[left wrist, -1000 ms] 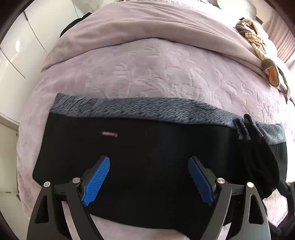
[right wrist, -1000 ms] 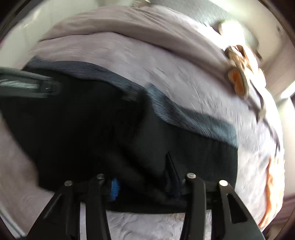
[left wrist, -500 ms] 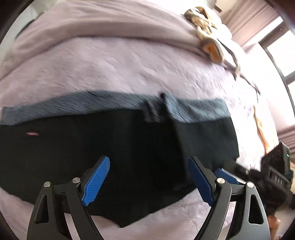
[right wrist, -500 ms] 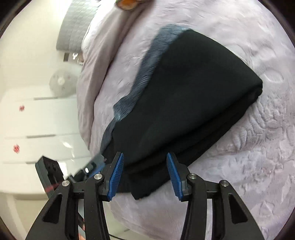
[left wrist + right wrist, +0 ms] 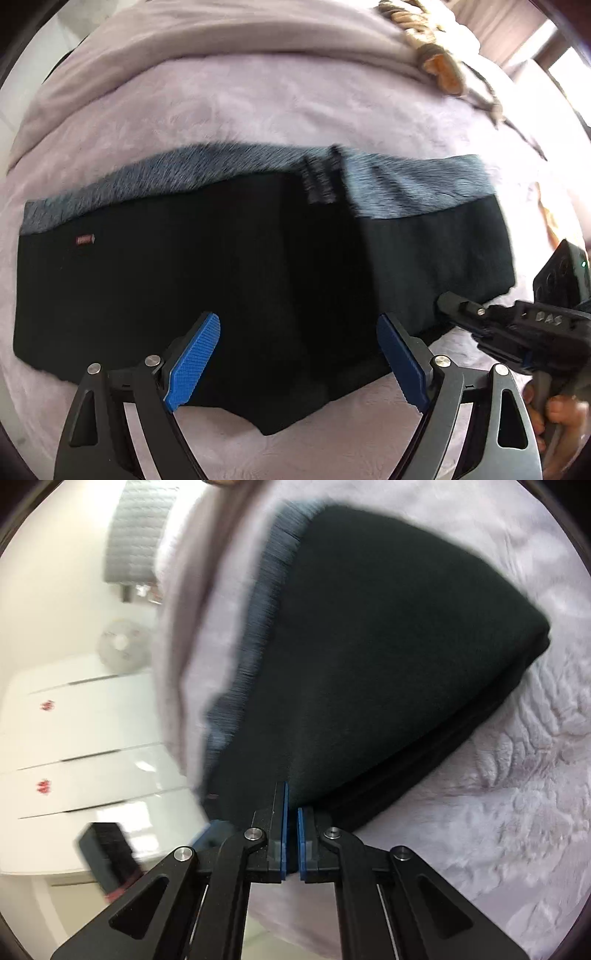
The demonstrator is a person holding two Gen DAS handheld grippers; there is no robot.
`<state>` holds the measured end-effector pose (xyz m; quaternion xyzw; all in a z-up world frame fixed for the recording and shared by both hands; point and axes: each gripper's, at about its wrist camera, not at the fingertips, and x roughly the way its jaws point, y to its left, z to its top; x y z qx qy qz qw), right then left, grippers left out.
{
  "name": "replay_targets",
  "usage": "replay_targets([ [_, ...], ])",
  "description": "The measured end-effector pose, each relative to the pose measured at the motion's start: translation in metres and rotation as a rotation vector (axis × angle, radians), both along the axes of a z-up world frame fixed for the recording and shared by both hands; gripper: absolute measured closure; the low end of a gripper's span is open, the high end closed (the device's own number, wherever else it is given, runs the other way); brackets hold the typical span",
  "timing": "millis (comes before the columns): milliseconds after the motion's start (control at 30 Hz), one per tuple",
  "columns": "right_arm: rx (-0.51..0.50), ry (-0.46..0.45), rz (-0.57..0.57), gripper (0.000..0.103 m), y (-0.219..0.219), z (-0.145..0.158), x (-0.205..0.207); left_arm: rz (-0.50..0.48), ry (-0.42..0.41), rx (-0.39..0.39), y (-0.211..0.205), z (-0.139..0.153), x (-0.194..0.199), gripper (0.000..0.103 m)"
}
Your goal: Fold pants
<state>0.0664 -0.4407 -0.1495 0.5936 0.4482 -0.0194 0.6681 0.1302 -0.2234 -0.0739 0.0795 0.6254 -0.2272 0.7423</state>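
The black pants [image 5: 236,266] with a grey-blue band along the far edge lie folded lengthwise across the lilac bed. My left gripper [image 5: 295,365] is open and empty, hovering over their near edge. My right gripper [image 5: 291,819] is shut on the near edge of the pants [image 5: 388,657] at their right end. In the left wrist view it [image 5: 454,302] comes in from the right and meets the pants' right near corner.
The lilac bedspread [image 5: 280,110] runs under everything, with a rumpled blanket behind. A brown and orange cloth [image 5: 439,66] lies at the far right. White drawers [image 5: 85,738] stand beside the bed.
My right gripper has closed from open onto the pants' near edge at the right end. The left gripper stays open; its view has shifted a little to the left.
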Motion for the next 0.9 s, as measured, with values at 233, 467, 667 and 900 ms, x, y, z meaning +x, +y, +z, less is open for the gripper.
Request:
replay_targets([
  [233, 0.002, 0.009, 0.251, 0.076, -0.012, 0.021, 0.004, 0.030, -0.071, 0.002, 0.006, 0.025, 0.003, 0.015],
  [467, -0.243, -0.166, 0.258, 0.046, -0.120, 0.079, 0.020, -0.054, -0.114, -0.066, -0.053, 0.045, 0.018, 0.015],
  [667, -0.073, -0.091, 0.212, 0.063, -0.187, 0.002, 0.062, -0.135, -0.098, -0.115, -0.119, 0.025, 0.024, 0.015],
  [900, -0.107, -0.128, 0.307, 0.071, -0.166, 0.018, 0.077, -0.123, -0.119, -0.022, -0.113, -0.014, 0.020, 0.015],
])
